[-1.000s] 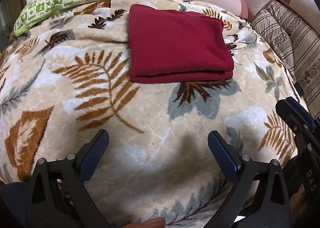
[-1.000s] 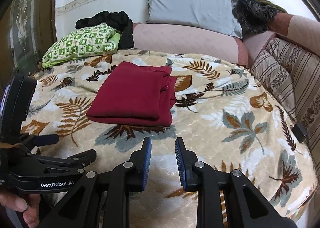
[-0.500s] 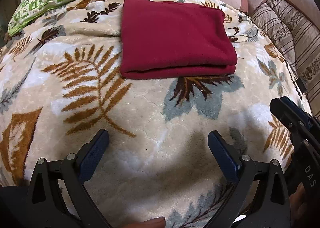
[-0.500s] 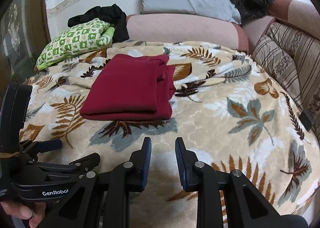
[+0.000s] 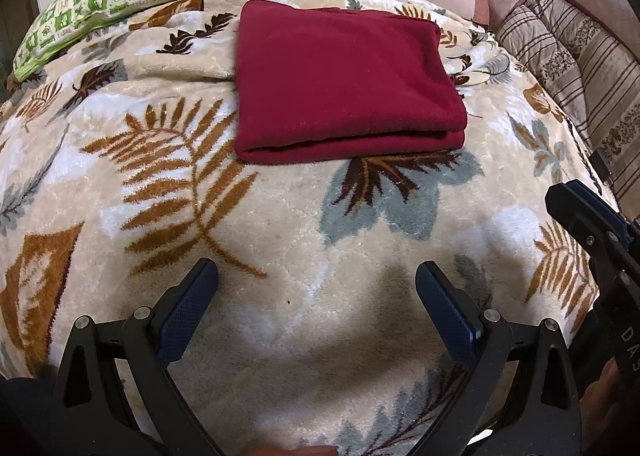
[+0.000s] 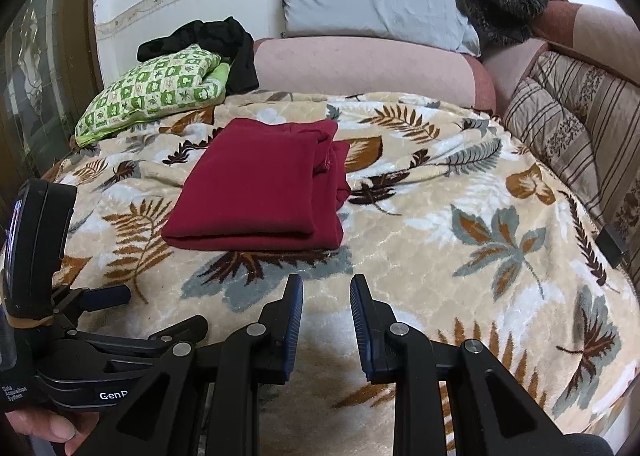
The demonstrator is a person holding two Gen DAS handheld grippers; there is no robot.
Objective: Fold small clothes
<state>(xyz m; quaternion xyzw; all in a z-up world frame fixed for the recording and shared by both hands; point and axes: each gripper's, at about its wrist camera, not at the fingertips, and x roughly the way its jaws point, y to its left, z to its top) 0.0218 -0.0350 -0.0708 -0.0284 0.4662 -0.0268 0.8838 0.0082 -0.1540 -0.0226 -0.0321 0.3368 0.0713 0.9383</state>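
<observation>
Garment (image 5: 344, 88) lies folded mid-blanket (image 5: 280, 224); left gripper (image 5: 316, 280) (jaws spread wide) and right gripper (image 6: 326, 288) (narrow gap, empty) should leave it flat.

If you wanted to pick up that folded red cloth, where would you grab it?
Probably the near folded edge of the red cloth. It lies flat on the blanket, rounded fold facing the open left gripper; slide one finger under from the front. Loose layers are on its right side.
</observation>
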